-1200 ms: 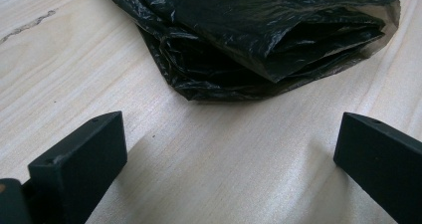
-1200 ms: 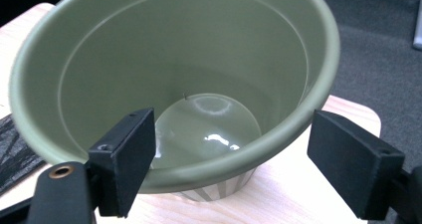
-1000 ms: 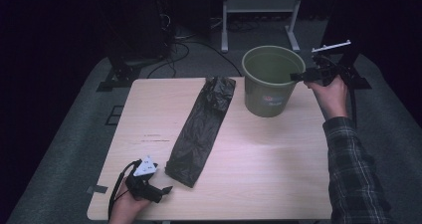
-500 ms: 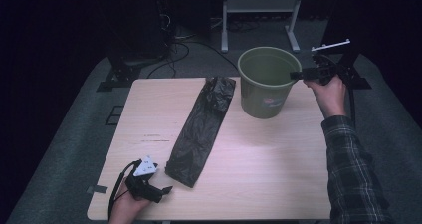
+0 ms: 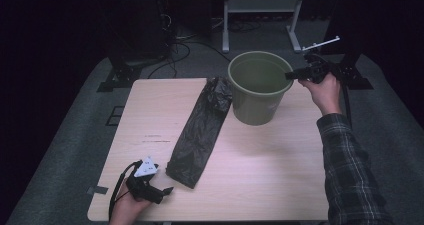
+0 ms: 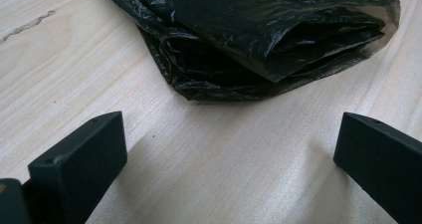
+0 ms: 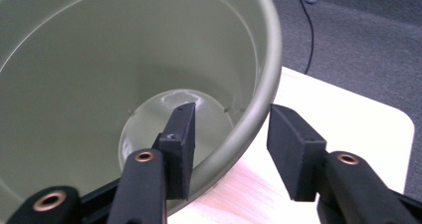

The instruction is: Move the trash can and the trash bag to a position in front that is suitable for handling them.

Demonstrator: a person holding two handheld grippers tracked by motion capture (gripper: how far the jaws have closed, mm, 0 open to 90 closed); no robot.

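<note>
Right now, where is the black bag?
In the high view, the black bag lies lengthwise on the table, left of the green bucket; its near end sits just ahead of the left tool.

Your right gripper [image 7: 229, 149] has just been closing its jaws around the rim of the green bucket [image 5: 260, 87], one jaw inside the wall and one outside, a gap still showing at the outer pad. The bucket sits slightly farther left on the table [image 5: 280, 175] than a second ago.

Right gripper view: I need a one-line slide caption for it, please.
The right gripper straddles the rim of the empty green bucket, jaws just closing, pads not yet pressing on it.
</note>
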